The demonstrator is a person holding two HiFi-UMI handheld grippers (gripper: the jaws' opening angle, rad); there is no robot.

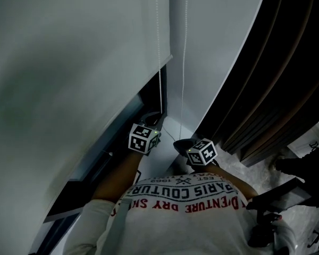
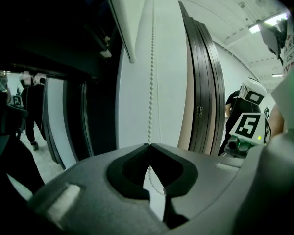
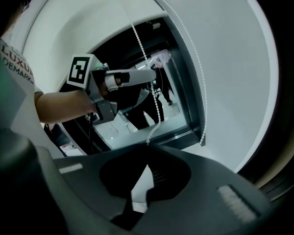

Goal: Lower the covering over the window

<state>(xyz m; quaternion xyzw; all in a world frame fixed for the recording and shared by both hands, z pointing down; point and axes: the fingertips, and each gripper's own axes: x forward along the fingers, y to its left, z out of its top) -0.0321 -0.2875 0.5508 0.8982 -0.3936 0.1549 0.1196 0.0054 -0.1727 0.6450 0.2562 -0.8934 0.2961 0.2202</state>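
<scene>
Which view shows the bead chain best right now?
The left gripper view: the bead chain runs straight down into the shut left gripper, each bead distinct. The right gripper view shows it curving into the shut right gripper; the head view shows only thin, faint lines.

White short-sleeved T-shirt [image 1: 186, 209], red and black lettering across it, red print on the sleeve [image 3: 14, 65] too. Left gripper [image 2: 148, 144] and right gripper [image 3: 148, 146]: grey moulded jaws, black hollow behind tips, 2 pale rectangular patches each. Left cube [image 1: 143, 138] and right cube [image 1: 203, 152]: white, black square markers, small green light beside each.
</scene>
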